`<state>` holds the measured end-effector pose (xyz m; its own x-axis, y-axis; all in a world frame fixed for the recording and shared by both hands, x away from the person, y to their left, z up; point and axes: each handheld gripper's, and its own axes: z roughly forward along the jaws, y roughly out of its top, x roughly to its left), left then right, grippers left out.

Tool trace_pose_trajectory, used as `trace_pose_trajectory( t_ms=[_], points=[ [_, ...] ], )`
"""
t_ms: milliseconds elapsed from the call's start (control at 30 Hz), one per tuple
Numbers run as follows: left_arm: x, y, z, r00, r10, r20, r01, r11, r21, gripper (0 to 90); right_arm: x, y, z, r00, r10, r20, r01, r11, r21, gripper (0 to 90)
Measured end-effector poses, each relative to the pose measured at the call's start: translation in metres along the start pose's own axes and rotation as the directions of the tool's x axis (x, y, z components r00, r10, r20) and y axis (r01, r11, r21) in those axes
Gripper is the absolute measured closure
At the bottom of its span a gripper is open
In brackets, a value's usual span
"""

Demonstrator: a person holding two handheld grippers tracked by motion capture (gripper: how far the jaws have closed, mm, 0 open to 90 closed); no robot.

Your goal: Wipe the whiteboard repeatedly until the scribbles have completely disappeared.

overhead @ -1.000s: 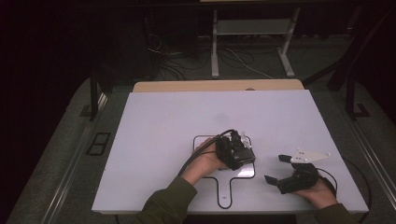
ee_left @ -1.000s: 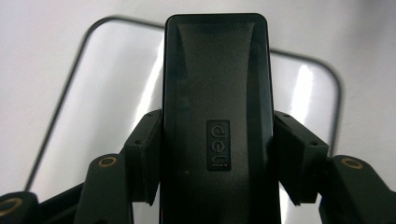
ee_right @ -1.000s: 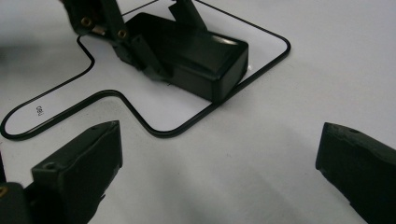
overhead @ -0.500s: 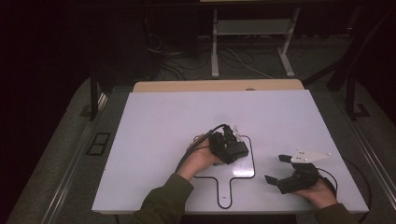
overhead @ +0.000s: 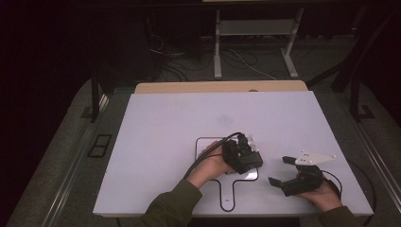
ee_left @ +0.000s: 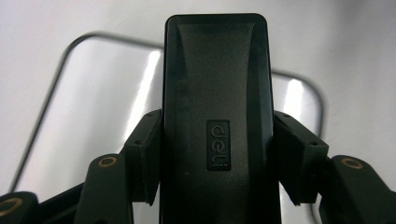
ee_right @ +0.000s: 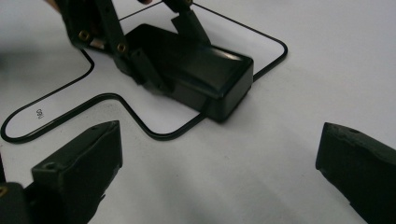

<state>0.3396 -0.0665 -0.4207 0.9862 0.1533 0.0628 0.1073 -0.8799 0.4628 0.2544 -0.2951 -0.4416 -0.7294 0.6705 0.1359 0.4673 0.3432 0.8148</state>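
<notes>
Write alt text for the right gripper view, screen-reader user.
A black rectangular power brick lies on a white table, clamped along its long sides by the left gripper, on a paddle-shaped black outline drawn on the table. In the foreground the right gripper has its two black jaws wide apart, with nothing between them.

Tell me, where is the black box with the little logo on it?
The black power adapter sits on the white board's black outline, clamped between the left gripper's jaws. In the high view it is near the table's front, left of the right gripper.
</notes>
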Motion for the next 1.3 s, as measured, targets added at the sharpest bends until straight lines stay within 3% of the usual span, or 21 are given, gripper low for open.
trace_pose_trajectory(
  t_ms=[100, 200, 367, 467, 533, 633, 767, 833, 933, 1100, 1167, 1300],
  points=[
    [0.003, 0.001, 0.001, 1.0000, -0.004, -0.004, 0.004, 1.0000, -0.001, 38.8, 0.000, 0.000, -0.001, 1.0000, -0.003, 0.004, 0.003, 1.000, -0.004, 0.0],
    [0.014, -0.005, 0.000, 0.9980, -0.053, -0.034, 0.052, 0.9985, -0.016, 38.8, 0.001, 0.000, -0.001, 1.0000, 0.009, 0.001, -0.009, 1.000, 0.006, 0.0],
    [0.038, -0.023, -0.011, 0.9891, -0.111, -0.097, 0.113, 0.9933, 0.021, 38.8, 0.000, 0.000, 0.000, 1.0000, -0.002, 0.003, 0.002, 1.000, -0.001, 0.0],
    [0.041, -0.028, -0.012, 0.9855, -0.143, -0.091, 0.144, 0.9896, 0.005, 38.9, 0.000, 0.000, 0.000, 1.0000, -0.001, 0.002, 0.001, 1.000, 0.002, 0.0],
    [0.036, -0.023, -0.010, 0.9897, -0.113, -0.087, 0.115, 0.9934, 0.010, 38.8, 0.000, 0.000, 0.000, 1.0000, -0.005, 0.003, 0.005, 1.000, 0.001, 0.0],
    [0.021, -0.011, -0.005, 0.9967, -0.066, -0.046, 0.066, 0.9978, 0.006, 38.8, 0.000, 0.000, 0.000, 1.0000, -0.001, 0.004, 0.001, 1.000, -0.001, 0.0],
    [0.001, 0.001, 0.001, 0.9994, -0.009, -0.034, 0.009, 0.9999, 0.003, 38.8, 0.000, 0.000, -0.002, 1.0000, 0.001, 0.010, -0.001, 1.000, -0.004, 0.0],
    [0.000, 0.002, 0.002, 0.9991, -0.029, -0.030, 0.028, 0.9996, -0.004, 38.9, 0.000, 0.000, -0.003, 0.9999, -0.002, 0.010, 0.002, 1.000, -0.012, 0.0],
    [0.009, -0.001, 0.002, 0.9983, -0.043, -0.040, 0.042, 0.9989, -0.018, 38.9, -0.001, 0.000, -0.003, 0.9999, -0.001, 0.011, 0.001, 1.000, -0.012, 0.0],
    [0.027, -0.012, -0.004, 0.9928, -0.084, -0.086, 0.085, 0.9964, 0.002, 38.9, -0.001, 0.000, -0.003, 0.9999, 0.000, 0.011, 0.001, 1.000, -0.010, 0.0],
    [0.027, -0.014, -0.005, 0.9934, -0.080, -0.082, 0.080, 0.9968, 0.003, 38.9, -0.001, 0.000, -0.002, 0.9999, 0.001, 0.012, -0.001, 1.000, -0.007, 0.0],
    [0.012, -0.006, -0.001, 0.9973, -0.060, -0.043, 0.060, 0.9982, -0.003, 38.9, -0.001, 0.000, -0.002, 0.9999, 0.002, 0.011, -0.002, 1.000, -0.006, 0.0]
  ],
)
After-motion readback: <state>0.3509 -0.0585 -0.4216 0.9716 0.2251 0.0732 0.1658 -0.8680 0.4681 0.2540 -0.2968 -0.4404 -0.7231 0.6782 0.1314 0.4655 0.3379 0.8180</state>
